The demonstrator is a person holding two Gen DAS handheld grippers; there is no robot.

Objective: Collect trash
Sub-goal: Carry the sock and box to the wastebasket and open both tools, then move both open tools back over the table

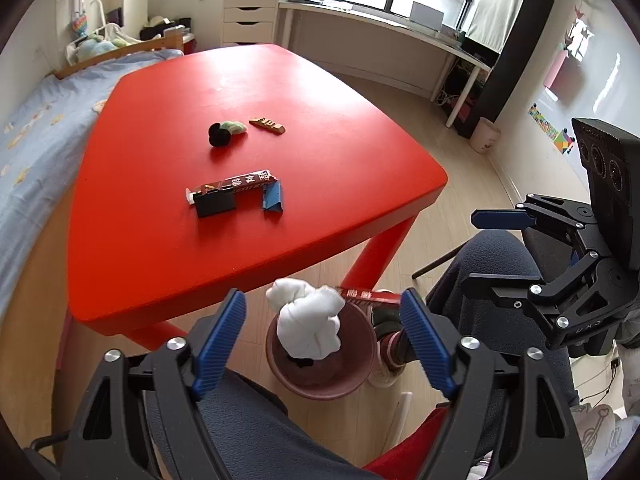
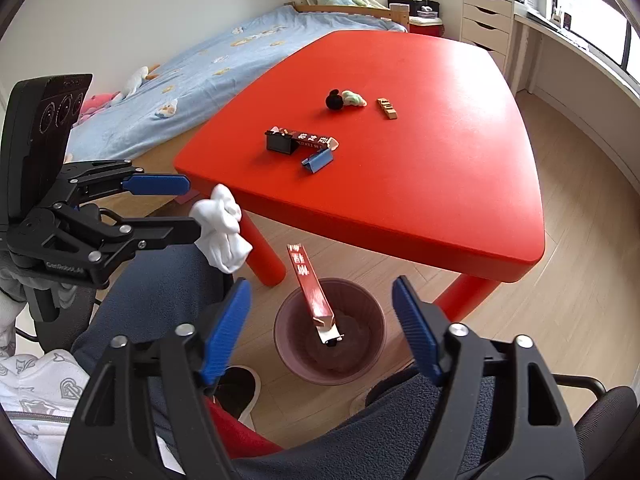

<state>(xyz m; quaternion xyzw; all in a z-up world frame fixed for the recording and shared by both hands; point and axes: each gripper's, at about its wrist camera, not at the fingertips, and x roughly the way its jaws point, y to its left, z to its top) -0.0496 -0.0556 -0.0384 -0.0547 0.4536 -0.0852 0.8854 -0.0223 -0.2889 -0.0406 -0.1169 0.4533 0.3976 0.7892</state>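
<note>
- While both grippers hang over the bin (image 2: 282,344), which stands on the floor below the table's (image 2: 400,208) near edge beside a red leg, the step in hand looks like the drop.
- The left gripper (image 1: 322,296) is spread wide. The white tissue wad (image 1: 308,324) shows between its pads, touching neither, above the bin's mouth.
- The right gripper (image 2: 320,283) is just as wide and empty. The long red packet (image 2: 310,286) leans in the bin, its upper end poking above the rim.
- To do this well, I'd keep both sets of jaws apart and centred over the mouth, since the leaning packet could knock the wad out.
- The right view alone shows how high the wad is, about level with the table's edge and just off the left gripper's tips. I cannot tell whether it brushes the lower finger.
- The left view alone lines the wad up with the bin.
- More waits on the table. A black box (image 1: 214,204), a dark printed packet (image 1: 240,183) and a blue wrapper (image 1: 273,198) lie toward the near edge.
</note>
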